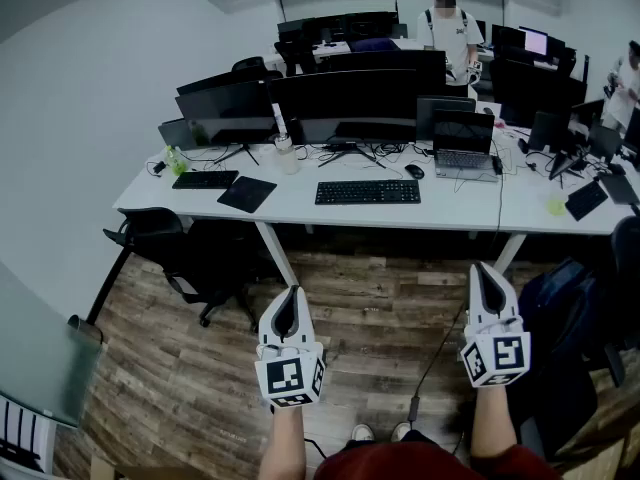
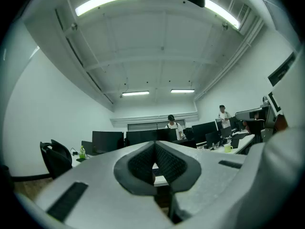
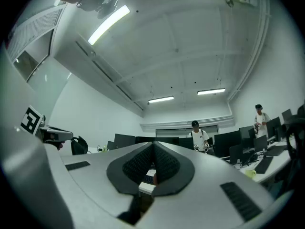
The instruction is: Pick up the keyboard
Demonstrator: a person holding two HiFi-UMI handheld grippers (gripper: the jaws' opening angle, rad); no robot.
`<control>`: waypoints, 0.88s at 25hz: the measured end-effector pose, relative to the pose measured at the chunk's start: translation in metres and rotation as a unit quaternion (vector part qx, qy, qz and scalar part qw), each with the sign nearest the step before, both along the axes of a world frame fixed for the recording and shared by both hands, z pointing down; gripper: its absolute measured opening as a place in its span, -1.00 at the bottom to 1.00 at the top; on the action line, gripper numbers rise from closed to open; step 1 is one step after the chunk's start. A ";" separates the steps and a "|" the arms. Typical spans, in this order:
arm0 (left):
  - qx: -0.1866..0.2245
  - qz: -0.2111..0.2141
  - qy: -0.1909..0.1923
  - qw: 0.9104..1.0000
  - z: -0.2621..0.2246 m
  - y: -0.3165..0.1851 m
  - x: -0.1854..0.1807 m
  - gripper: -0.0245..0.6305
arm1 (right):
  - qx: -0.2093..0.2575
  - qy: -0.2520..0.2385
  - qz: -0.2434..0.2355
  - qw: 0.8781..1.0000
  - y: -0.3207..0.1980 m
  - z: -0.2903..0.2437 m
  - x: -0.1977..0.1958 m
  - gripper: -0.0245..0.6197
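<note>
both pairs of jaws shut, nothing held

the left gripper (image 1: 293,293) and right gripper (image 1: 484,268) sit side by side, well apart, pointing forward and slightly upward. the left forearm (image 1: 283,446) and right forearm (image 1: 489,428) extend behind them.

**An open-plan office**

A long white counter (image 1: 300,208) carries rows of dark monitors (image 1: 345,103), a black keyboard (image 1: 367,192), a mouse (image 1: 414,171) and an open laptop (image 1: 464,143). A black swivel chair (image 1: 185,253) stands on the wood-plank floor (image 1: 380,308). Strip lights (image 2: 108,0) line the white ceiling.
</note>
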State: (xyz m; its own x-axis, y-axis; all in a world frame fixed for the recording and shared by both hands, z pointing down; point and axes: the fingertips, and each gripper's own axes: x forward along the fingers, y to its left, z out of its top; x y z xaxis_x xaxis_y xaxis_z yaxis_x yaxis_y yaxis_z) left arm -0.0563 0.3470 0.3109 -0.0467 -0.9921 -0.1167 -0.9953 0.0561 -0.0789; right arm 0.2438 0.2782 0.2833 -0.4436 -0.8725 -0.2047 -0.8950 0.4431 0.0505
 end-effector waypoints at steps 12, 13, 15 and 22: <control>0.009 0.023 0.007 1.000 -0.002 -0.016 0.003 -0.91 | 0.005 -0.007 0.021 1.000 0.002 -0.005 0.003 -0.93; 0.009 0.025 0.007 1.000 -0.002 -0.018 0.003 -0.91 | 0.005 -0.008 0.024 1.000 0.002 -0.005 0.003 -0.93; 0.011 0.030 0.007 0.999 -0.002 -0.021 0.001 -0.91 | 0.006 -0.012 0.030 0.999 0.002 -0.005 0.004 -0.93; 0.004 0.041 0.015 0.999 0.011 -0.029 -0.011 -0.91 | -0.001 -0.015 0.045 0.999 0.004 0.007 -0.004 -0.93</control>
